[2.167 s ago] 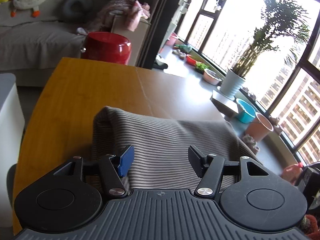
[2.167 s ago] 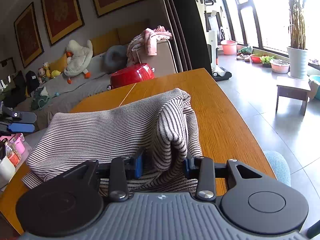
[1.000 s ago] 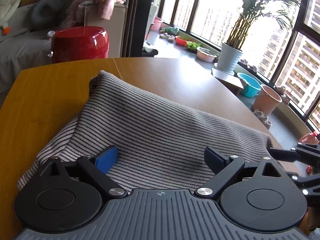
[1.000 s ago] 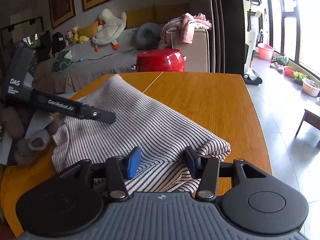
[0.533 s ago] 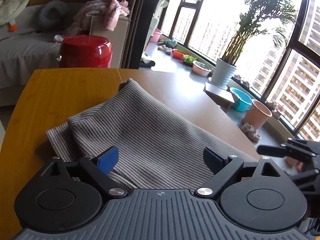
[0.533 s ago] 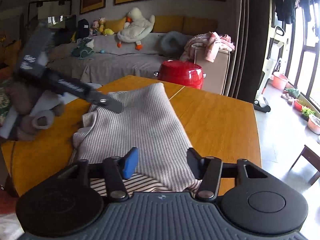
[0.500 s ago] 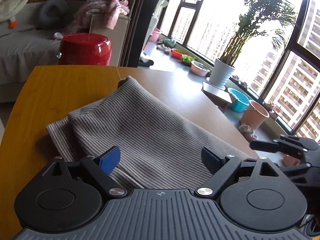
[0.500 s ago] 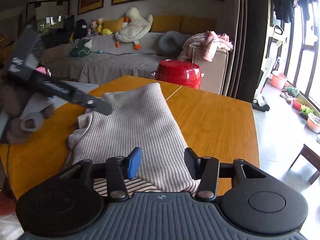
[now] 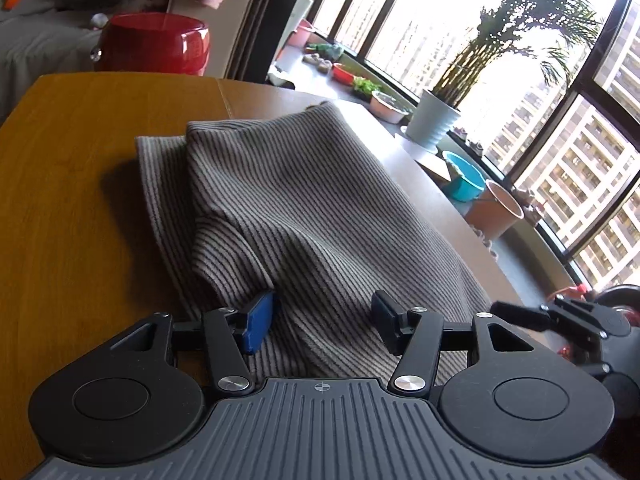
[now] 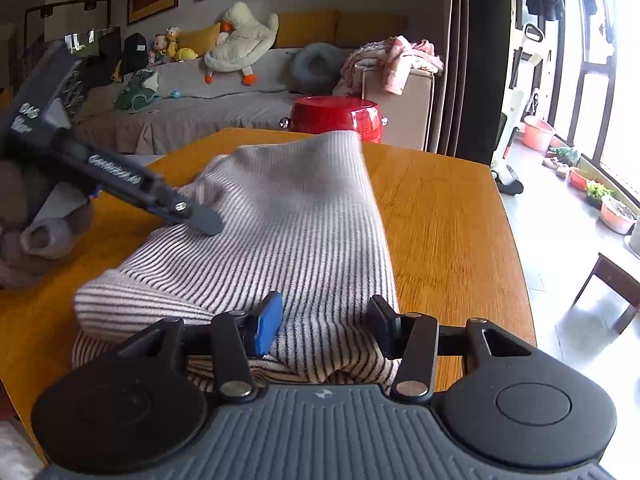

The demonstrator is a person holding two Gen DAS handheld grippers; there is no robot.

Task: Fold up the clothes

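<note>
Striped knit garment (image 9: 304,208), soft and limp on tabletop (image 9: 72,184); both hand-held grippers (image 9: 322,322) (image 10: 324,326) spread over near hem, best pinched at corners.

The left wrist camera sits just behind its own gripper (image 9: 324,322), low over the wooden table (image 9: 72,184), and faces across the striped garment (image 9: 304,208) toward the tall windows (image 9: 568,136) and the potted plant (image 9: 436,124). The right wrist camera sits the same way behind the right gripper (image 10: 323,326), also low and close to the cloth, but faces the sofa (image 10: 192,112) and the framed wall. Both views share the garment, the tabletop and the red pot (image 9: 152,46) beyond the far edge. Each camera catches the other tool at its margin: the right gripper probably at the left view's right edge, the left gripper on the right view's left side.
</note>
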